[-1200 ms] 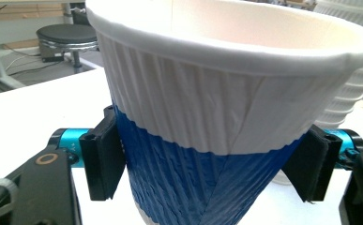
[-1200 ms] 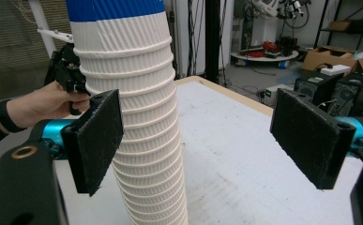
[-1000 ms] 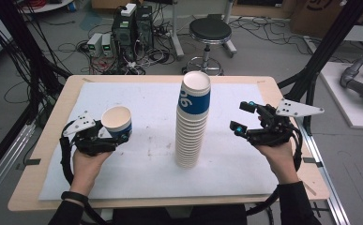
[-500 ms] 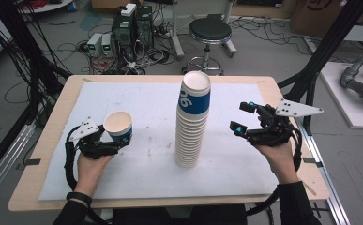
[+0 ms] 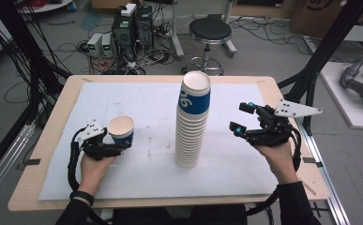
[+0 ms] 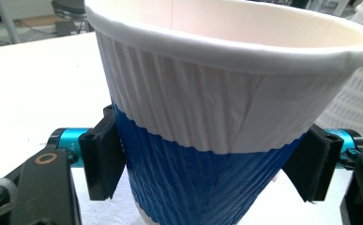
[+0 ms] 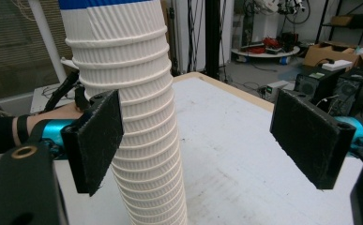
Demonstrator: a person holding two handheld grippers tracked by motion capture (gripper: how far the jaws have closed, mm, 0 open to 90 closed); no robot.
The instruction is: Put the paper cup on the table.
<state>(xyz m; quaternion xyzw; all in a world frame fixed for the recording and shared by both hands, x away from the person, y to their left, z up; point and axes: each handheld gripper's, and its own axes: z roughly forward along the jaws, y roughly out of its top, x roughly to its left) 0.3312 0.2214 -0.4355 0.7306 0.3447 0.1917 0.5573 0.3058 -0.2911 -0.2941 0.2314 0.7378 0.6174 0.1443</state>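
A white sheet (image 5: 141,101) covers most of the wooden desk (image 5: 52,115), which stands in a workshop with a grey floor. A tall stack of cups (image 5: 192,123) rises upright near the middle of the sheet. Behind the stack, off the desk, stand a black stool (image 5: 210,33) and computer cases (image 5: 132,23) amid tangled cables. Left of the stack, well apart from it, the left gripper (image 5: 116,149) pinches a single paper cup (image 5: 121,129) upright, its jaws pressed against the blue lower band. Right of the stack, the right gripper (image 5: 243,118) hangs with jaws spread wide, holding nothing, not touching the stack. Bare sheet lies open in front of the stack and between it and both grippers.
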